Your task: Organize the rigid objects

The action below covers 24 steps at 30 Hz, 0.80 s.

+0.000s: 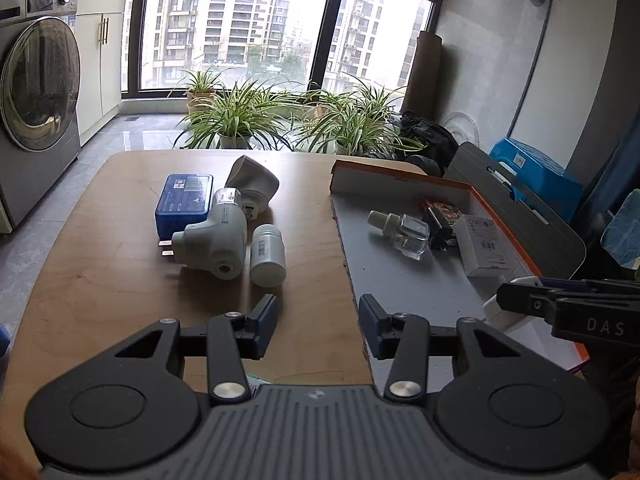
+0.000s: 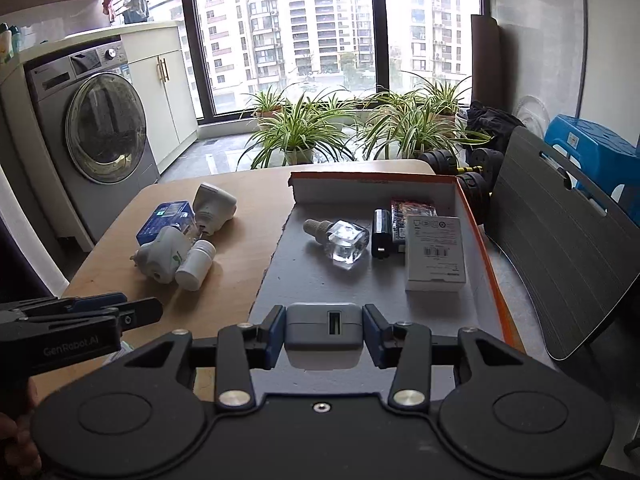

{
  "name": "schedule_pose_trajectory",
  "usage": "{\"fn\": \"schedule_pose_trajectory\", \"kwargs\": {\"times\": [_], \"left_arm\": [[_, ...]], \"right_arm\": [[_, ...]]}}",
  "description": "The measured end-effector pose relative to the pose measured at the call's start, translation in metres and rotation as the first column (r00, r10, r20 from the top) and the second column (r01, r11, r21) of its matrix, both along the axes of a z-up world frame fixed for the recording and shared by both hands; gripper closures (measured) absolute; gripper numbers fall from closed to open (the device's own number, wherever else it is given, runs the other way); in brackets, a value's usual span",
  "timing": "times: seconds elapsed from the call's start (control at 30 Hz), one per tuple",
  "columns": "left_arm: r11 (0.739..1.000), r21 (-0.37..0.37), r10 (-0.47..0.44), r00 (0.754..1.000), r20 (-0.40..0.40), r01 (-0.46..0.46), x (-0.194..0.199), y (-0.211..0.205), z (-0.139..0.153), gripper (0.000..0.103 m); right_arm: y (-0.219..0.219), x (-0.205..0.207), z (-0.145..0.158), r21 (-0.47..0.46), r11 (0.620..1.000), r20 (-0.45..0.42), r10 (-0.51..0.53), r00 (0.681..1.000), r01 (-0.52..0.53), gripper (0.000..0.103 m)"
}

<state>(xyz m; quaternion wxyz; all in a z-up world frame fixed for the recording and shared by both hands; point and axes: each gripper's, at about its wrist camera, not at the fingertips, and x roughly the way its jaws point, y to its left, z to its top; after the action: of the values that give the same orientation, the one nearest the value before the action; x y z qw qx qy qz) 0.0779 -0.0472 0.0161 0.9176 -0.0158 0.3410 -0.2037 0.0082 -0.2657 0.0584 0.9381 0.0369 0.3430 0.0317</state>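
**A:** What is the right gripper (image 2: 324, 330) carrying?

**B:** A small grey-white rectangular plug adapter with a slot in its face (image 2: 323, 326). The blue-padded fingers (image 2: 276, 330) pinch it from both sides, low over the near end of the shallow orange-edged cardboard tray with a grey floor (image 2: 476, 224). I'd say it is about to be set down there.

**A:** Why there?

**B:** The tray looks like the collecting place. Already lying in it are a clear glass bottle with a white neck (image 2: 340, 242), a black block (image 2: 381, 232) and a white printed carton (image 2: 436, 254), grouped toward the far right. The near floor is bare.

**A:** And the left gripper (image 1: 318, 326)?

**B:** Its fingers are spread with nothing between them, hovering above the round wooden worktop (image 1: 100, 264) just beside the tray's left edge. Ahead, still outside the tray, lie a white plastic pill bottle (image 1: 267, 255), a white plug-in device with prongs (image 1: 212, 240), a blue flat box (image 1: 185, 205) and a second white plug-in unit (image 1: 252, 186), clustered and touching. It seems poised for one of those next.
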Motion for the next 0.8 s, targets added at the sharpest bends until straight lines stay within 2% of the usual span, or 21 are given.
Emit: {"fn": "schedule_pose_trajectory", "kwargs": {"times": [0.03, 0.2, 0.3, 0.37, 0.43, 0.5, 0.63, 0.73, 0.8], "left_arm": [[1.000, 0.006, 0.013, 1.000, -0.008, -0.013, 0.000, 0.004, -0.002, 0.053], [0.998, 0.015, 0.069, 0.997, -0.028, -0.069, -0.010, 0.031, -0.005, 0.028], [0.999, 0.046, 0.022, 0.999, -0.024, -0.020, -0.025, 0.034, -0.007, 0.017], [0.995, 0.087, -0.037, 0.999, -0.018, 0.039, -0.037, 0.027, -0.014, 0.013], [0.985, 0.164, -0.053, 0.998, -0.024, 0.056, -0.042, 0.019, -0.028, 0.016], [0.984, 0.169, -0.038, 0.997, -0.069, 0.049, -0.035, 0.019, -0.040, 0.029], [0.995, 0.104, -0.003, 0.997, -0.073, 0.011, -0.025, 0.020, -0.033, 0.032], [0.999, 0.044, 0.012, 0.999, -0.031, -0.010, -0.018, 0.011, -0.008, 0.032], [1.000, 0.006, -0.010, 1.000, -0.003, 0.011, -0.013, -0.003, 0.010, 0.032]], "right_arm": [[-0.005, -0.003, -0.001, 0.003, 1.000, 0.002, -0.007, 1.000, 0.007, 0.052], [-0.014, -0.005, -0.007, 0.042, 0.999, -0.005, -0.018, 1.000, 0.019, 0.052], [-0.013, -0.005, -0.009, 0.056, 0.998, -0.004, -0.011, 1.000, 0.011, 0.052], [-0.013, -0.004, -0.008, 0.068, 0.998, -0.004, -0.007, 1.000, 0.007, 0.052], [-0.013, -0.005, -0.007, 0.071, 0.997, 0.000, -0.004, 1.000, 0.004, 0.052], [-0.014, -0.006, -0.005, 0.072, 0.997, 0.003, -0.003, 1.000, 0.003, 0.052], [-0.018, -0.007, 0.000, 0.074, 0.997, 0.017, -0.011, 1.000, 0.010, 0.052], [-0.022, -0.004, 0.006, 0.072, 0.997, 0.032, -0.020, 0.999, 0.018, 0.052], [-0.023, -0.001, 0.011, 0.070, 0.997, 0.042, -0.022, 0.999, 0.019, 0.052]]}}
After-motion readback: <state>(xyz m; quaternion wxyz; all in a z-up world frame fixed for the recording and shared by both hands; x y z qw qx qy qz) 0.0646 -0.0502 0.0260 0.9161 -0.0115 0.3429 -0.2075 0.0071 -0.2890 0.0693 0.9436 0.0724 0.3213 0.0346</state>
